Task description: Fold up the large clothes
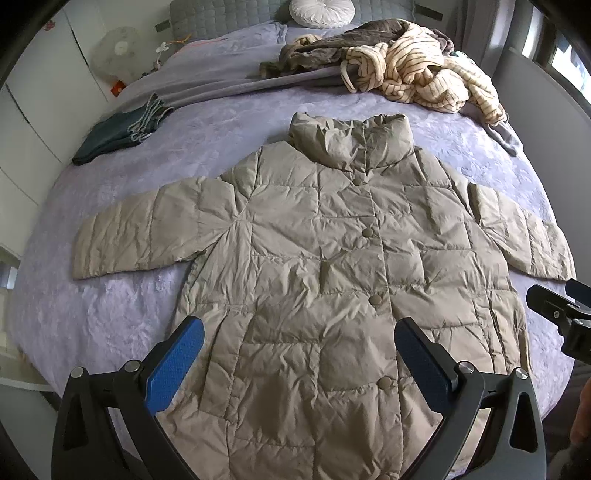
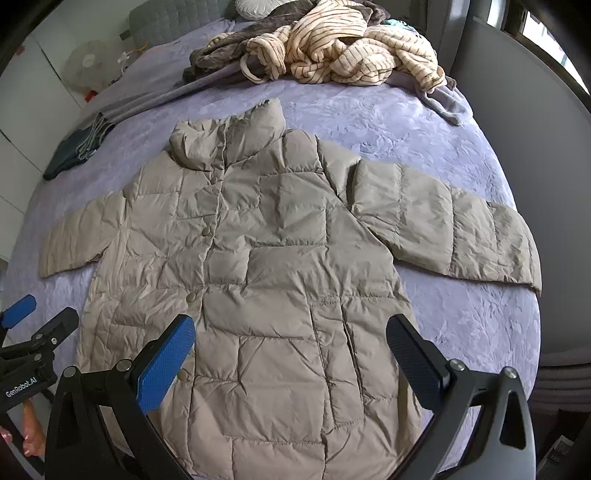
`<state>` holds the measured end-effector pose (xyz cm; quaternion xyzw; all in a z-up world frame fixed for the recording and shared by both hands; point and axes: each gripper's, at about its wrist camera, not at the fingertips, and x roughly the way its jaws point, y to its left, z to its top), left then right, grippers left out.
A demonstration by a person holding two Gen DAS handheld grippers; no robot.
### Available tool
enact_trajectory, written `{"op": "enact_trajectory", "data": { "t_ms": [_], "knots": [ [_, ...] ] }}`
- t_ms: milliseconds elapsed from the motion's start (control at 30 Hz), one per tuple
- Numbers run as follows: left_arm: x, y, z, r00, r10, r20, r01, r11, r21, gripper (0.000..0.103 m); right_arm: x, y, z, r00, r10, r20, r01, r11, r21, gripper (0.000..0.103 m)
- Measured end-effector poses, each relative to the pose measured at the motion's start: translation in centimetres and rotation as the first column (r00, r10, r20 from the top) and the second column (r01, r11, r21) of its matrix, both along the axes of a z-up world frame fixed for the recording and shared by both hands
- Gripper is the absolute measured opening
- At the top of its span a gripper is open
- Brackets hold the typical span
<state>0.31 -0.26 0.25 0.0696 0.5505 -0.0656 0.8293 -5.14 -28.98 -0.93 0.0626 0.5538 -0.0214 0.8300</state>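
A beige quilted puffer jacket (image 1: 325,266) lies flat and buttoned on the purple bed, collar far, both sleeves spread sideways; it also shows in the right wrist view (image 2: 266,266). My left gripper (image 1: 299,336) hovers open and empty over the jacket's lower left half. My right gripper (image 2: 291,336) hovers open and empty over the lower right half. The right gripper shows at the right edge of the left wrist view (image 1: 561,310), and the left gripper at the left edge of the right wrist view (image 2: 26,325).
A pile of striped cream and brown clothes (image 1: 399,66) lies at the bed's far side. Folded dark jeans (image 1: 122,133) lie far left. The purple bedspread (image 1: 110,314) surrounds the jacket. A round white cushion (image 1: 321,11) rests by the headboard.
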Motion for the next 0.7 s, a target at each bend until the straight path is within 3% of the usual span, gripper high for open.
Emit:
{"op": "enact_trajectory", "data": {
  "t_ms": [700],
  "knots": [
    [0.14,0.13,0.07,1.000,-0.001,-0.002,0.001,1.000,-0.001,0.103,0.11,0.13,0.52,1.000,0.005,0.003,-0.005,1.000,-0.003,0.103]
  ]
}}
